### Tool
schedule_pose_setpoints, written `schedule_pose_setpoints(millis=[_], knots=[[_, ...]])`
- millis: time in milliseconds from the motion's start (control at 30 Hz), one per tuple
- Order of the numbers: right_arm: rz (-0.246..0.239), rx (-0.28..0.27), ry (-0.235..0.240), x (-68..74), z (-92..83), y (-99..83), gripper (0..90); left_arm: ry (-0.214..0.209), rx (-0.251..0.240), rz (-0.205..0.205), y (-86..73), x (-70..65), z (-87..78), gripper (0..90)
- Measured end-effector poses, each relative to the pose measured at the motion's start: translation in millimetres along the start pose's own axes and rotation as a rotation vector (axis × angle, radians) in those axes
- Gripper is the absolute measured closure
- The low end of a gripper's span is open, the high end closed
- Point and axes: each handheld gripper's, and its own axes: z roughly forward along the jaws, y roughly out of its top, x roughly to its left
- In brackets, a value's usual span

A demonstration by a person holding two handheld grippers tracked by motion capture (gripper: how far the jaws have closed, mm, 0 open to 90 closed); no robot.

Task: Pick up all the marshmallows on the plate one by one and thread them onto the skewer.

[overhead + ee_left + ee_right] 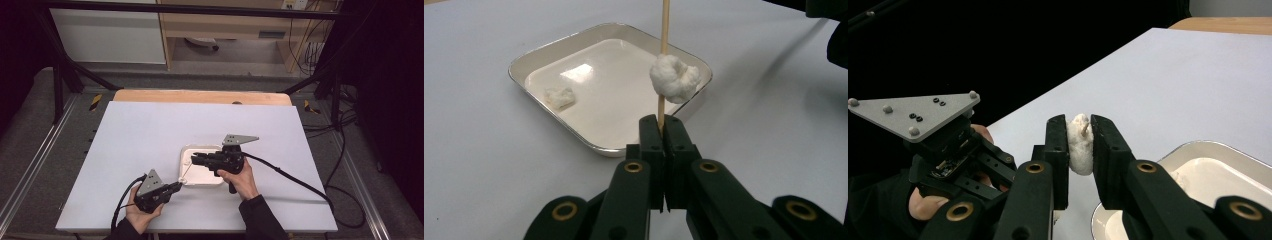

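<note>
A: We've got the left gripper [662, 131] clamped tight on the butt end of the wooden skewer [664, 60], jaws fully closed around it. It works as the anchor so the stick can't slide.

B: And the right gripper [1080, 145]?

A: Its jaws are squeezed onto the white lump [1080, 142] threaded on the skewer; the stick's tip pokes out of the lump between the pads. Looks like we're holding the piece so it can be pushed along the stick, or pulled off. Can't tell which.

B: Where does all this sit?

A: Over the near left corner of the white tray [186, 152], just above the table [150, 130]. Any crumbs should drop into the tray. A second, smaller lump [559, 97] lies loose on the tray floor.

B: Skewer orientation?

A: From the high view its long axis runs diagonally, from the left jaws up and away to the right, toward the right gripper. Pointed end faces the right gripper, butt end stays with the left. Shallow tilt, nearly level.
</note>
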Motion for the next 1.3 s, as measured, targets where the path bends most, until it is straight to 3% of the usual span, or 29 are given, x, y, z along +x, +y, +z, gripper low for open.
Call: schedule_pose_setpoints(millis=[1233,1267,1300], knots=[[0.003,0.014,0.043,2.6,10.0,-14.2,83.1,0.005,0.023,0.009,-0.7,-3.0,4.2,88.6],[0.003,0.016,0.045,2.5,10.6,-14.7,83.1,0.006,0.021,0.009,-0.4,-3.0,4.1,88.7],[0.005,0.018,0.049,2.5,11.0,-14.9,83.1,-0.005,-0.012,0.007,0.8,-2.6,2.6,88.6]])
